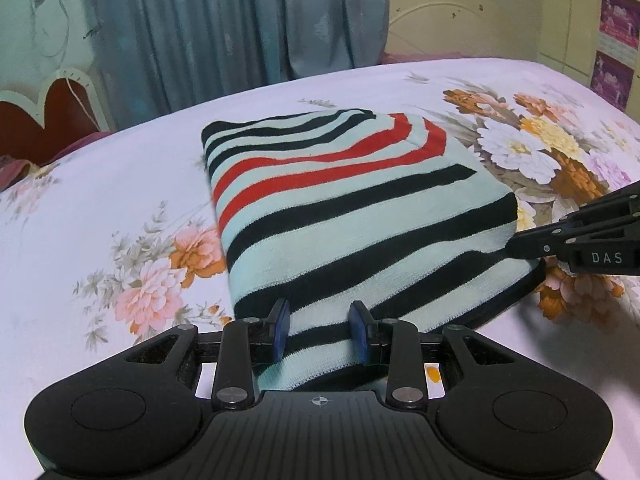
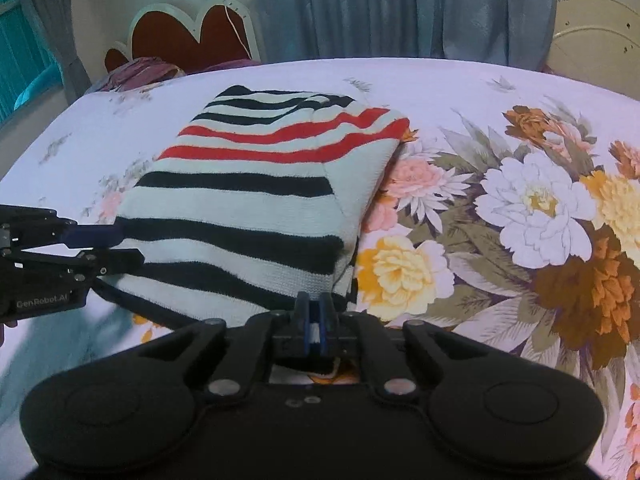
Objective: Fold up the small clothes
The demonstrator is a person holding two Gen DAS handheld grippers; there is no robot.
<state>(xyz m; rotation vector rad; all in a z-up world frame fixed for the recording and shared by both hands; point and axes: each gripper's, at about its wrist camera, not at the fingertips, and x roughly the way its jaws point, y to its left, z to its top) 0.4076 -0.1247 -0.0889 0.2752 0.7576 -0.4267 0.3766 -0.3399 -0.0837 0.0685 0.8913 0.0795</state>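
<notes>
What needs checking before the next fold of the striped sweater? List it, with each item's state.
1. Right claw clamped on the near hem of the striped sweater: ok.
2. Left claw gripping the hem: not ok, its fingers stand apart around the cloth.
3. Sweater lying flat as a folded rectangle: ok.
4. Floral bedsheet bare beyond the far edge: ok.
5. Layers underneath aligned: cannot tell.

Left gripper (image 1: 320, 330): matte black linkage arms, silver pivot screws, blue finger pads (image 1: 282, 330), ribbed housing (crosshair mark at 12 o'clock). Right gripper (image 2: 315, 322): identical black frame, blue pads, white "DAS" lettering.
</notes>
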